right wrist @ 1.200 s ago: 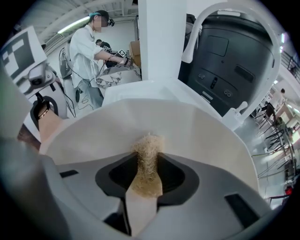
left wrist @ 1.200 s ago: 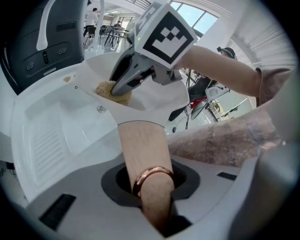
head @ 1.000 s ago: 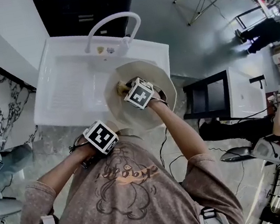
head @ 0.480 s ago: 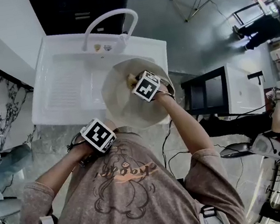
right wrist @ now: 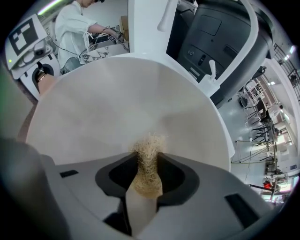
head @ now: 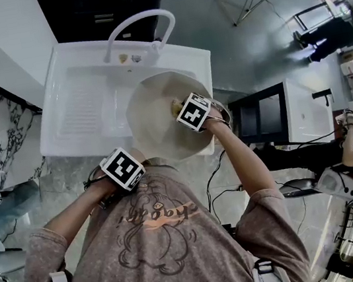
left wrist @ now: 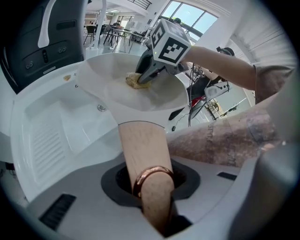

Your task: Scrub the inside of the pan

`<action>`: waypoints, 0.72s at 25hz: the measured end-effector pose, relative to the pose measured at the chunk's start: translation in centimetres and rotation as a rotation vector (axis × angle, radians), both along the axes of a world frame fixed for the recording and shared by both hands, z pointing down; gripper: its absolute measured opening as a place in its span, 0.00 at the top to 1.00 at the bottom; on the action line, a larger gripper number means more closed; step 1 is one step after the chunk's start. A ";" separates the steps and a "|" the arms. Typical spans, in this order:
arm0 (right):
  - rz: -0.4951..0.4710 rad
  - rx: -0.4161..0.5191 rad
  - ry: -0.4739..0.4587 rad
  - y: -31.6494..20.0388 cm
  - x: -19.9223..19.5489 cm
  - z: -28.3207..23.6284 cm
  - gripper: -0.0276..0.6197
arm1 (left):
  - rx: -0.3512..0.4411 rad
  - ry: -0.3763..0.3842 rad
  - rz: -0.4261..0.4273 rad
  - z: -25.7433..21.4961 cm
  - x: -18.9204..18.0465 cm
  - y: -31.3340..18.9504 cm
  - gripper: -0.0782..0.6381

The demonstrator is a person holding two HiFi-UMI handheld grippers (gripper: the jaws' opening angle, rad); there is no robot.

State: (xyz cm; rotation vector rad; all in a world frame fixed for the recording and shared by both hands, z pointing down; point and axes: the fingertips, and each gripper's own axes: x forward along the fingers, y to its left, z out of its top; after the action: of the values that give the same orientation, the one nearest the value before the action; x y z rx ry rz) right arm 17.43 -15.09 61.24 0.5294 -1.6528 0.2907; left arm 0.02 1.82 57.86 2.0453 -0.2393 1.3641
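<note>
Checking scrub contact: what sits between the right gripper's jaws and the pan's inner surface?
A tan fibrous scrubber, clamped in the right gripper, its tip against the pan's pale inside; clearest in the right gripper view.

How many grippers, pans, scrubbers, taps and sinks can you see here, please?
Grippers: 2, the left gripper and the right gripper
Pan: 1
Scrubber: 1
Tap: 1
Sink: 1
Total: 6

Right gripper (right wrist: 146, 176) with jaws clamped on a tan fibrous scrubber (right wrist: 149, 149), its tuft against the cream pan (right wrist: 117, 103) interior, white faucet (right wrist: 209, 82) beyond the rim
</note>
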 end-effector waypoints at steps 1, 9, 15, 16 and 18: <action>-0.009 -0.014 0.001 0.5 0.0 0.0 0.73 | 0.000 0.000 -0.001 0.0 0.0 0.0 0.73; -0.106 -0.092 -0.013 4.1 -2.1 0.1 0.73 | -0.004 -0.005 -0.003 0.2 -0.4 -0.4 0.73; -0.149 -0.151 -0.099 6.4 -5.7 -0.3 0.73 | -0.004 -0.001 -0.008 0.2 -0.4 -0.4 0.73; -0.164 -0.146 -0.117 6.5 -6.5 -0.6 0.73 | -0.003 0.001 -0.008 0.2 -0.3 -0.4 0.73; -0.182 -0.143 -0.159 7.0 -8.1 -1.2 0.73 | -0.001 0.006 -0.008 0.2 -0.3 -0.4 0.73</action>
State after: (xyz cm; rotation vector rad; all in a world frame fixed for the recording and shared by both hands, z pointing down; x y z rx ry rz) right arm 9.37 -8.11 60.07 0.2504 -1.8047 0.3200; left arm -0.26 1.40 58.03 2.0455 -0.2441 1.3534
